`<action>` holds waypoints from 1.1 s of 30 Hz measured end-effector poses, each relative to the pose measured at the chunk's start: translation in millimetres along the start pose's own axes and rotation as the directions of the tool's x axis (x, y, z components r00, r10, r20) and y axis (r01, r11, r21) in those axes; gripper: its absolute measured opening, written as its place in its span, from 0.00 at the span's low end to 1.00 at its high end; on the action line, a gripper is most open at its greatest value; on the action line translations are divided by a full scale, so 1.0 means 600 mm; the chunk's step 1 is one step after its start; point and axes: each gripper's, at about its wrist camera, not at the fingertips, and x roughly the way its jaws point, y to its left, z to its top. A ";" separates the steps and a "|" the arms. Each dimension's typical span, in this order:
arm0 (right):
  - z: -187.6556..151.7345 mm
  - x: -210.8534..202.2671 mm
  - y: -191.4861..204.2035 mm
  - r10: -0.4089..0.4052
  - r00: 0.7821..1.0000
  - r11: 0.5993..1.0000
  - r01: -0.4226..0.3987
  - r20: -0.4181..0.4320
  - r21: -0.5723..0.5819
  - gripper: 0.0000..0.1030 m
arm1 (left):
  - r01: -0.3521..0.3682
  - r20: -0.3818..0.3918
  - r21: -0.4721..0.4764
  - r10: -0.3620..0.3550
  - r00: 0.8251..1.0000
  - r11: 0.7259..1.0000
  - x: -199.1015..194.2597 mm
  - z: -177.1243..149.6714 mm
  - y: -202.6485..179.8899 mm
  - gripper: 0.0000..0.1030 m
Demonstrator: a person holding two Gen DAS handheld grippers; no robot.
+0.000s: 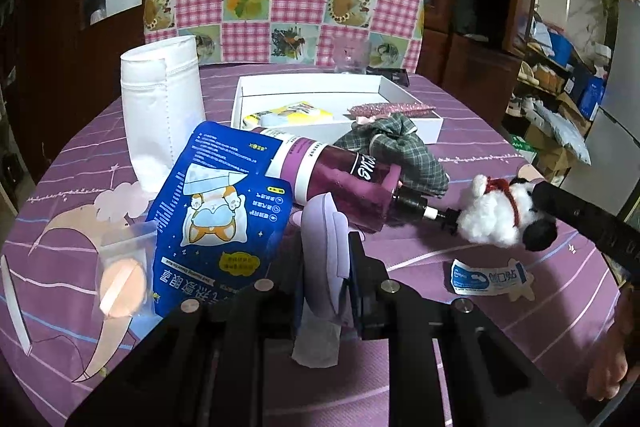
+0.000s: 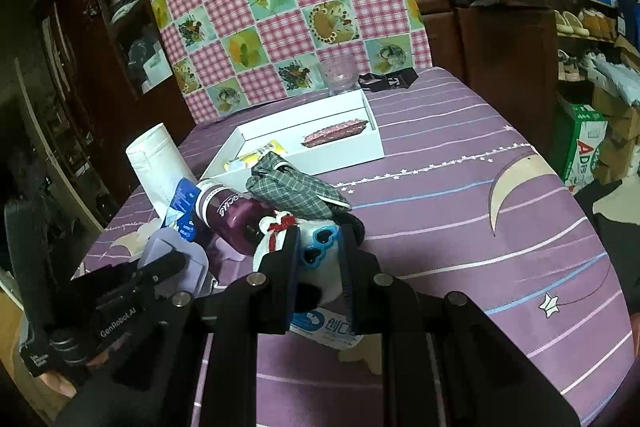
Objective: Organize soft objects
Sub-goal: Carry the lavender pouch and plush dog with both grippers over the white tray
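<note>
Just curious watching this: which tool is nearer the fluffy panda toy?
Right. The right tool grips the panda toy; the left tool holds a lilac soft item beside it.

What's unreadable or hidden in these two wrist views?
- Lilac soft item in the left gripper: its lower part is hidden by the fingers in the left view, so what it is cannot be told.
- Plush panda in the right gripper: body hidden by the fingers, right view.
- Sachet: print cut off by the gripper.
- Blue pouch: small text illegible.
</note>
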 end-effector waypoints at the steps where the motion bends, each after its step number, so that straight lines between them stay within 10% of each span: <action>1: 0.001 -0.001 0.002 0.004 1.000 1.000 -0.004 0.004 -0.005 0.20 | 0.002 0.001 -0.002 -0.002 1.000 1.000 -0.001 0.001 0.001 0.17; 17: 0.034 0.018 0.011 0.123 0.992 0.992 -0.121 -0.039 0.044 0.20 | 0.024 -0.024 -0.024 -0.025 0.999 0.999 0.006 0.017 0.001 0.17; 33: 0.216 0.051 0.050 0.191 0.981 0.972 -0.185 -0.023 0.144 0.20 | 0.039 0.043 -0.101 -0.035 0.998 0.994 -0.033 0.184 0.038 0.17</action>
